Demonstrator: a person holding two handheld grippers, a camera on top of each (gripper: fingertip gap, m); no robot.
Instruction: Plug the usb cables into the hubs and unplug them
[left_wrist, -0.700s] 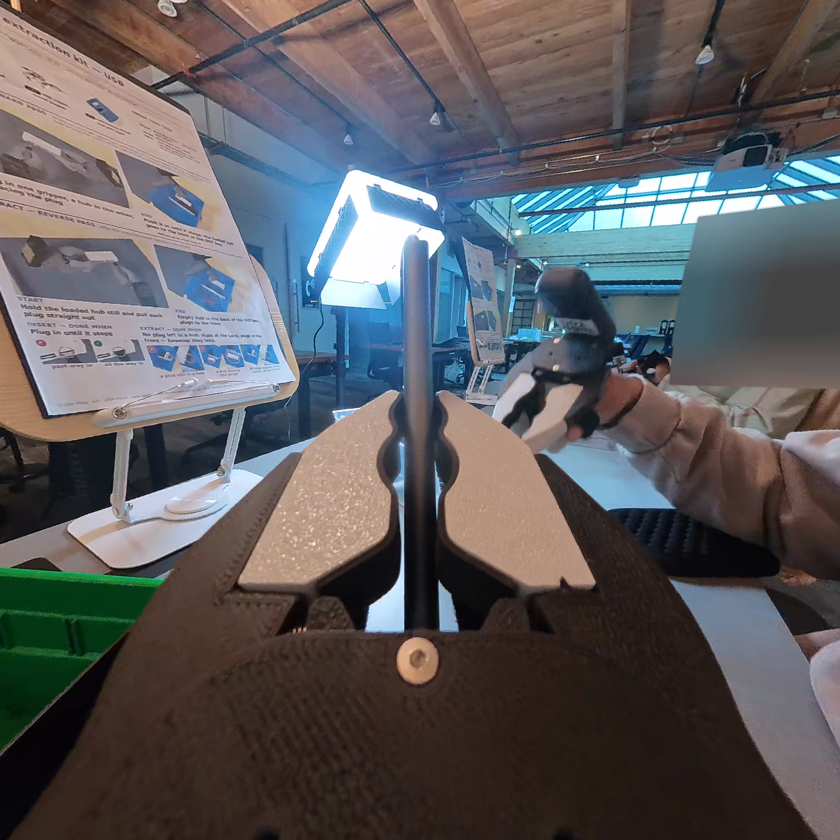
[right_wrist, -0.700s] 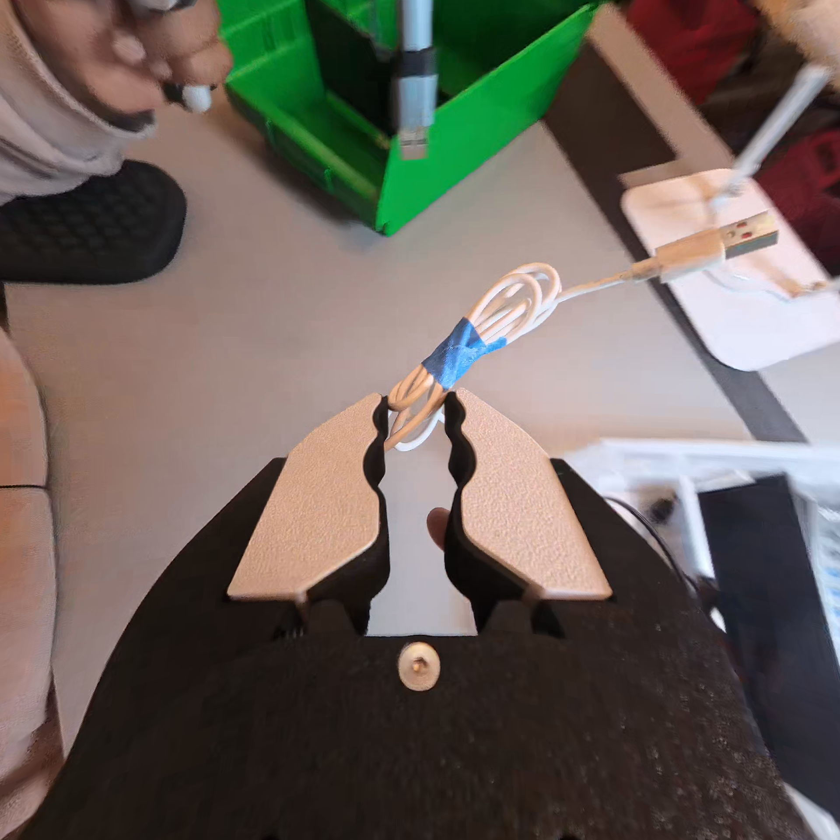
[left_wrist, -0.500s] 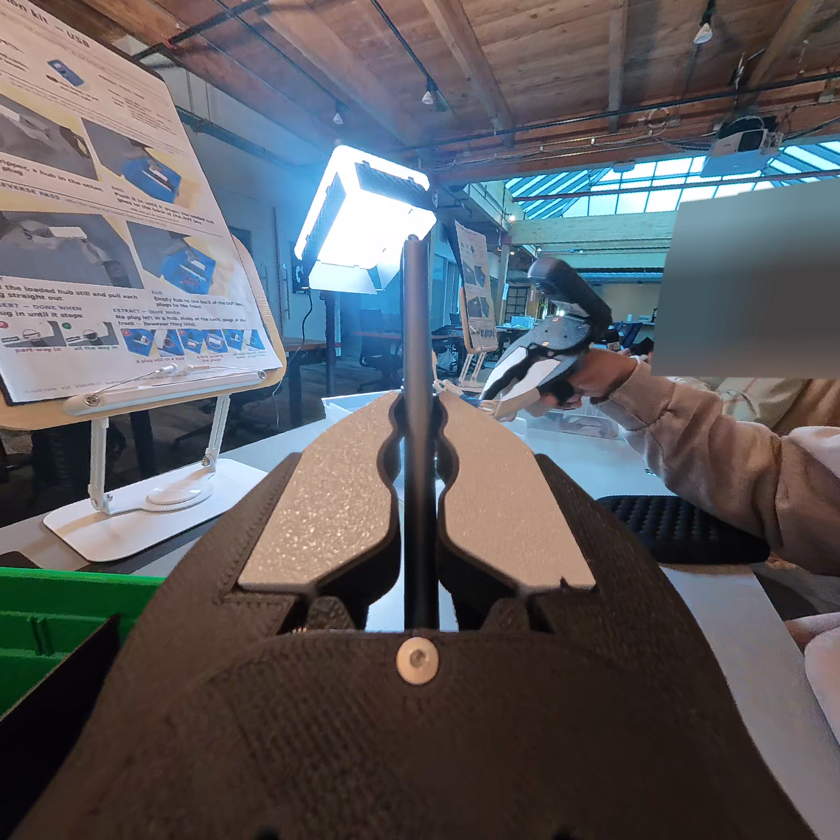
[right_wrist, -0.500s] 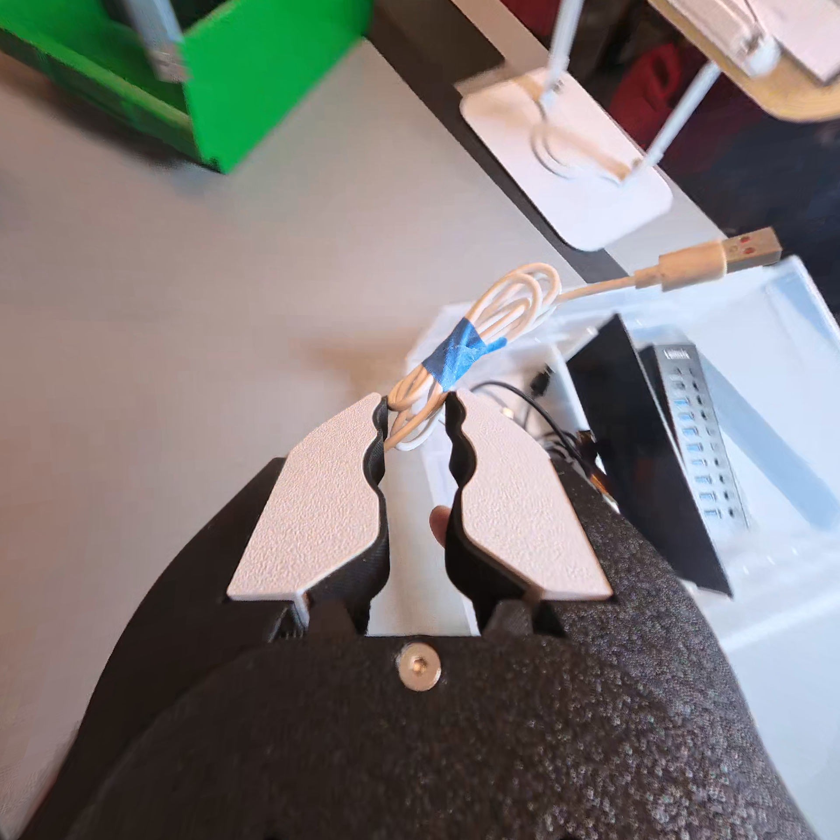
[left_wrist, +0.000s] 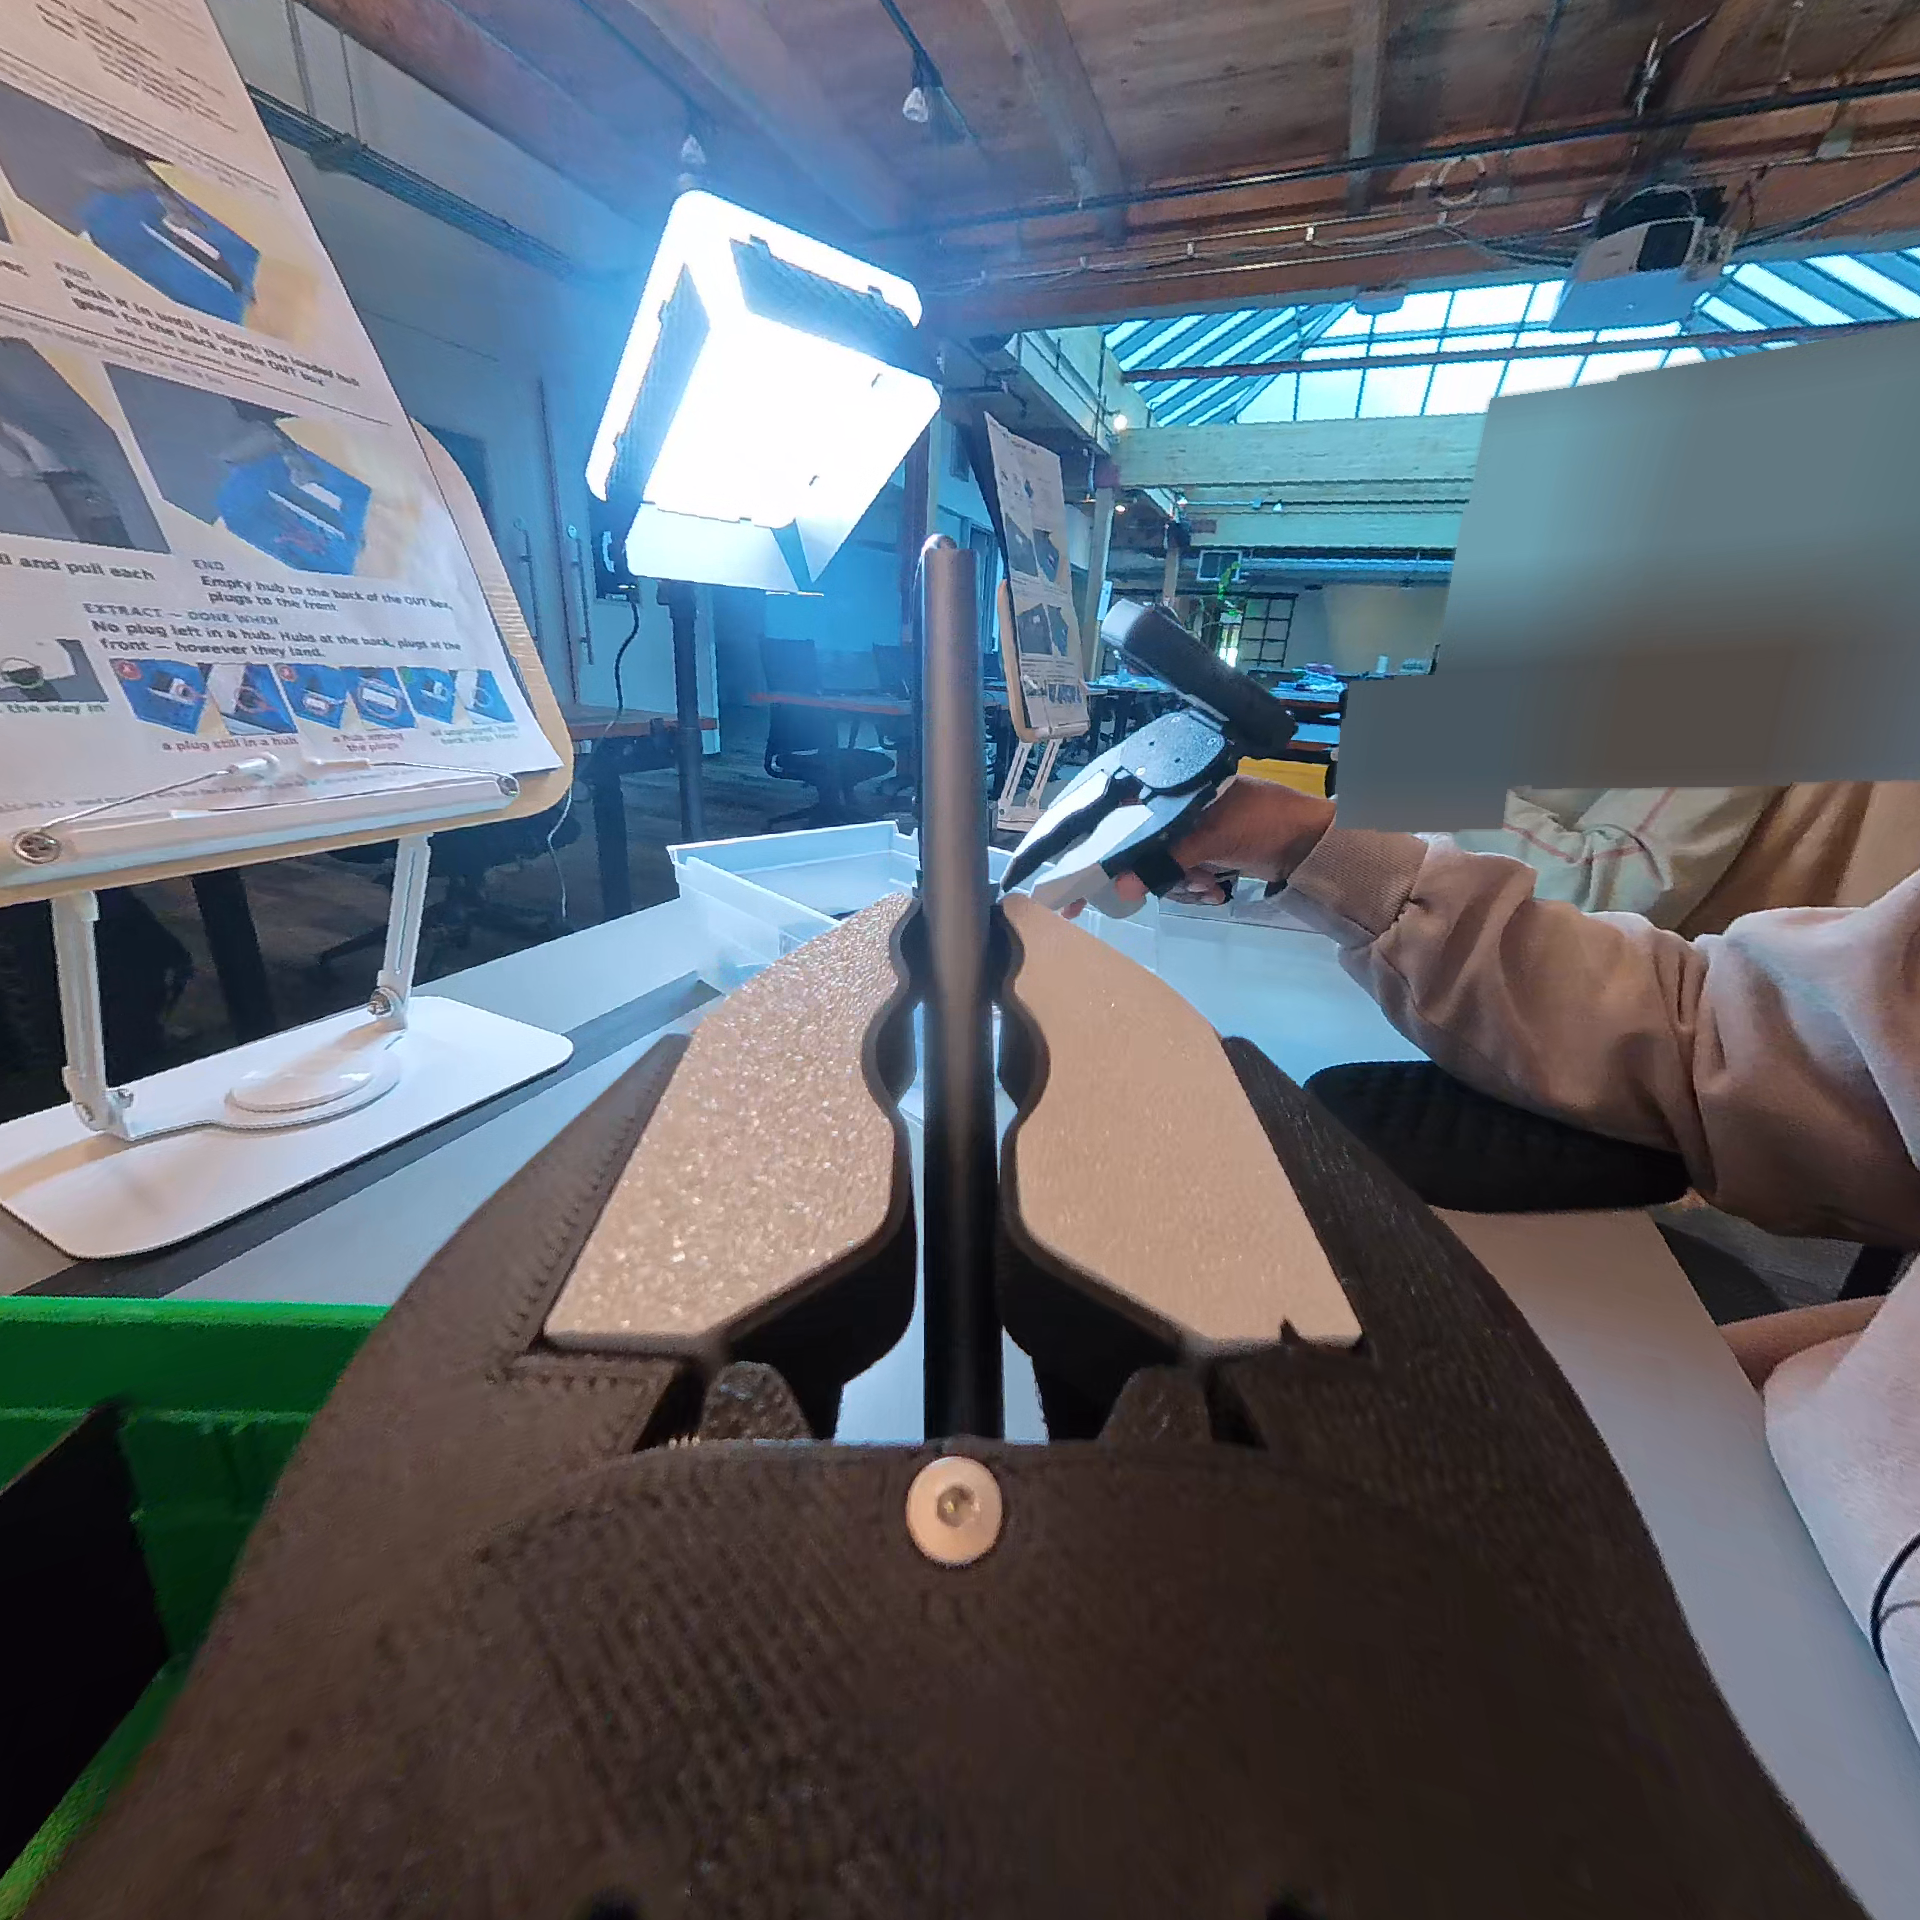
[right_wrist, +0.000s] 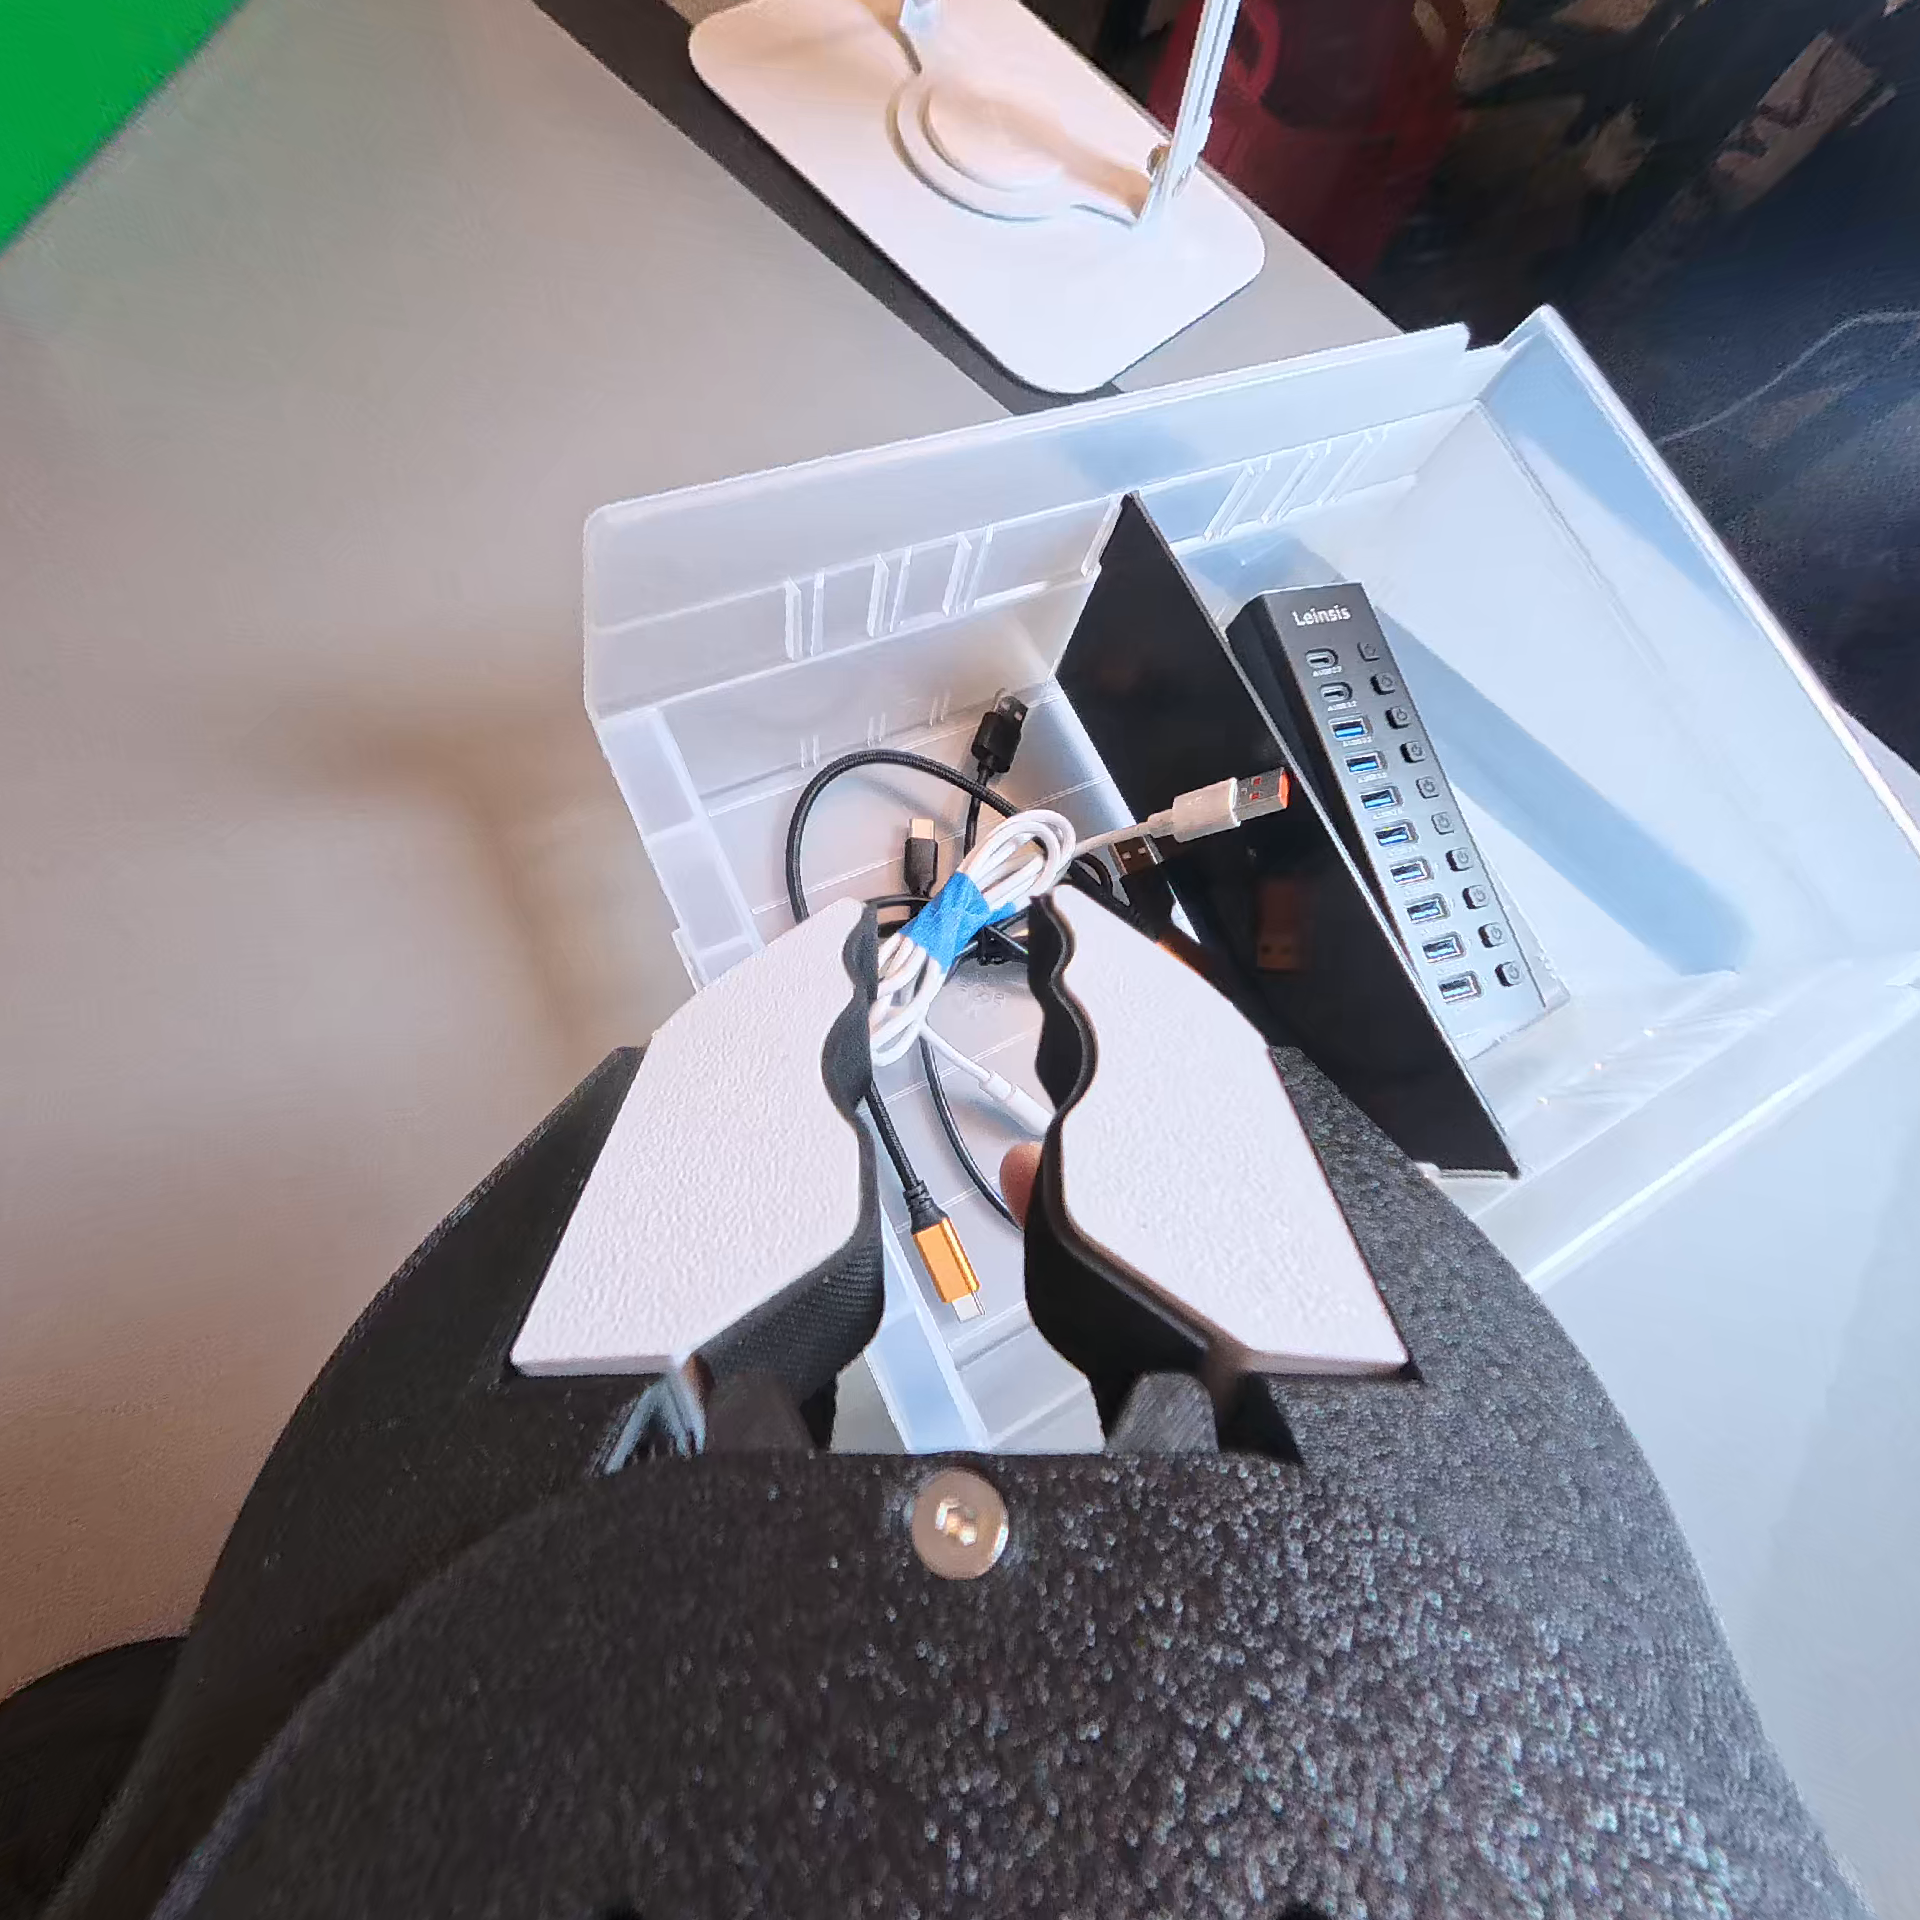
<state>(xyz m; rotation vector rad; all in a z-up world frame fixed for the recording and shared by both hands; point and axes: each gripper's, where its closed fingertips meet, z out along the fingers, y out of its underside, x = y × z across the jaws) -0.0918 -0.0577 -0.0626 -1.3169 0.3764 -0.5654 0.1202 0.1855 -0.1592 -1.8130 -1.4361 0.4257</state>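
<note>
My left gripper (left_wrist: 956, 914) is shut on a slim dark hub (left_wrist: 951, 727), seen edge-on and held upright above the table. My right gripper (right_wrist: 956, 914) is over the front compartment of a clear bin (right_wrist: 831, 540), its jaws parted. A white coiled cable with blue tape (right_wrist: 997, 862) hangs loose between the fingertips and leans on the left finger; its USB plug (right_wrist: 1231, 805) points right. Black cables (right_wrist: 831, 790) and an orange-tipped plug (right_wrist: 940, 1262) lie in that compartment. A black multi-port hub (right_wrist: 1392, 810) lies behind a black divider (right_wrist: 1174, 748). The right gripper also shows in the left wrist view (left_wrist: 1101, 831).
A green bin (left_wrist: 156, 1382) sits at the left below my left gripper. An instruction board stands on a white base (left_wrist: 281, 1101), seen too in the right wrist view (right_wrist: 997, 177). A black wrist pad (left_wrist: 1475, 1143) lies under the person's sleeve (left_wrist: 1558, 1039). There is about 35 cm between the tips of the two grippers.
My right gripper moved from the green bin across the table to the clear bin and opened; the white cable slid down between its fingers. The left gripper still holds the hub, tilted slightly.
</note>
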